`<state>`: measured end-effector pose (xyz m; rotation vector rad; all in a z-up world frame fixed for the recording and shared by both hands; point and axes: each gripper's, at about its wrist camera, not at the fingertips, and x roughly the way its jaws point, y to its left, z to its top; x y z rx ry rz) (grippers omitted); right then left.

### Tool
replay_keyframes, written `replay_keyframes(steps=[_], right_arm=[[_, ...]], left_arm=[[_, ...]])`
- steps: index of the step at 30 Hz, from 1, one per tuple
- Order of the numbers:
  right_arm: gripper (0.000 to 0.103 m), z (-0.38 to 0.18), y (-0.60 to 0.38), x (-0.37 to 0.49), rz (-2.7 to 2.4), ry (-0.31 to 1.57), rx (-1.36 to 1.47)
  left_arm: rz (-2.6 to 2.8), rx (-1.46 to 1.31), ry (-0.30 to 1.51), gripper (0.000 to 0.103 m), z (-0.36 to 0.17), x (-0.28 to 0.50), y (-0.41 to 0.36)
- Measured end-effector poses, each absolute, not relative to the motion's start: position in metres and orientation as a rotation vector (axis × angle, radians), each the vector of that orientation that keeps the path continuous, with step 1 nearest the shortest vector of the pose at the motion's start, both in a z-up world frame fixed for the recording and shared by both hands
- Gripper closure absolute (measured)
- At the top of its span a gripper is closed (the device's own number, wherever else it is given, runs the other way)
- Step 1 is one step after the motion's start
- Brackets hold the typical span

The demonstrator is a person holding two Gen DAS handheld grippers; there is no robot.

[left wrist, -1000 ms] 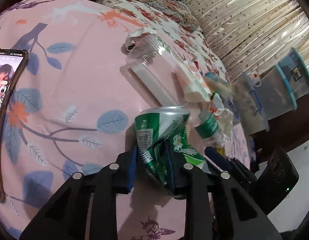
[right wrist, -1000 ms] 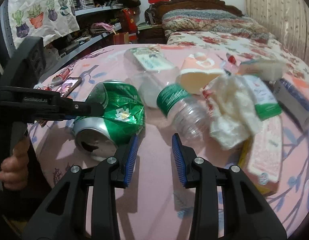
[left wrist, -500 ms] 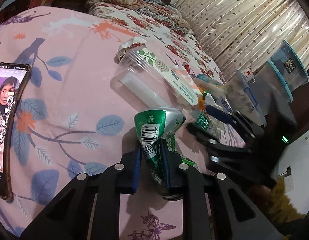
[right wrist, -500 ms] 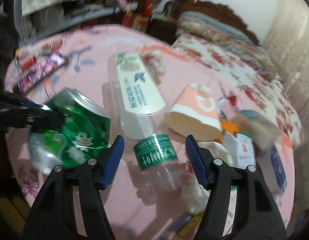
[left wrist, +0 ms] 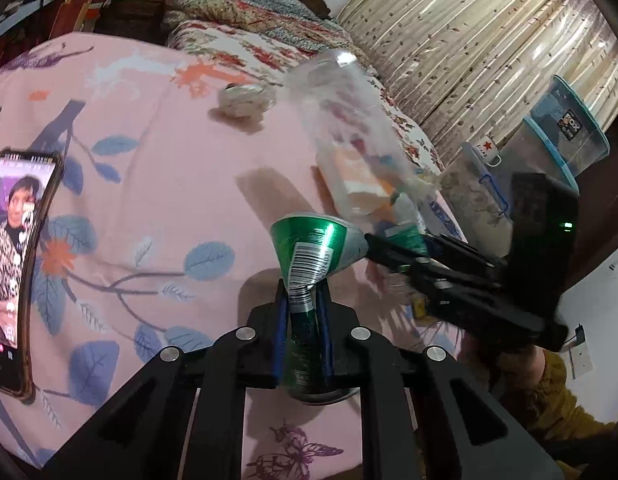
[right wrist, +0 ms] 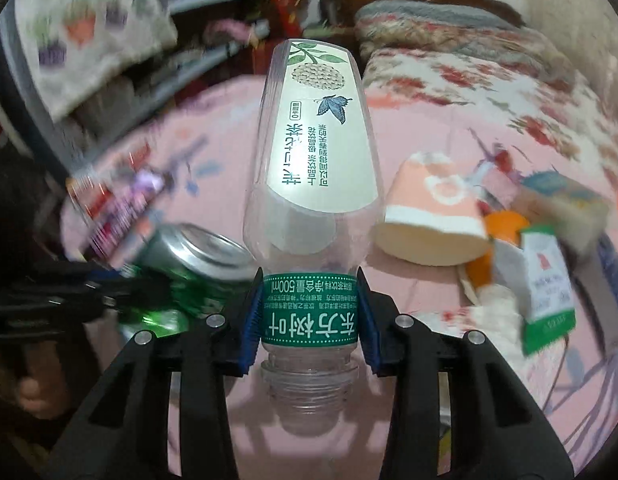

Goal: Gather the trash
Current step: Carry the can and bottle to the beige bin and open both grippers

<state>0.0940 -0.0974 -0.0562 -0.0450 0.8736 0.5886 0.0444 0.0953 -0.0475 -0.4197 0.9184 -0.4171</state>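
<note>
Pink floral bedspread [left wrist: 157, 184] was the whole work surface, with a phone [left wrist: 17, 256] lying at its left edge. The left gripper [left wrist: 303, 312] was pinched tight on a crushed green can [left wrist: 313, 252], and the right gripper [right wrist: 309, 312] was clamped around a clear plastic bottle [right wrist: 315, 160] at its green neck label, bottle base pointing away above the bed. An orange paper cup [right wrist: 433, 216] and wrappers lay just to the right.
</note>
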Motion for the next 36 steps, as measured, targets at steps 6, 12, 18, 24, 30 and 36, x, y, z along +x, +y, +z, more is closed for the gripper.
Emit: replay_keyframes(steps=[6, 12, 18, 24, 30, 36], right_arm=[[0.060, -0.042, -0.148, 0.066, 0.548, 0.809, 0.129], [0.060, -0.039, -0.209, 0.041, 0.421, 0.765, 0.251], [0.060, -0.046, -0.276, 0.018, 0.249, 0.720, 0.387], [0.060, -0.069, -0.324, -0.002, 0.127, 0.728, 0.490], [0.060, -0.091, -0.357, -0.021, 0.059, 0.735, 0.566], [0.060, -0.104, -0.385, -0.029, 0.024, 0.720, 0.626]], left_arm=[[-0.448, -0.381, 0.920, 0.091, -0.043, 0.049, 0.076], [-0.456, -0.366, 0.938, 0.091, -0.046, 0.051, 0.066], [-0.485, -0.348, 0.922, 0.091, -0.031, 0.057, 0.051], [-0.579, -0.269, 0.900, 0.091, -0.009, 0.061, 0.006], [-0.680, -0.216, 0.908, 0.091, 0.004, 0.065, -0.042], [-0.806, -0.121, 0.916, 0.091, 0.014, 0.067, -0.111]])
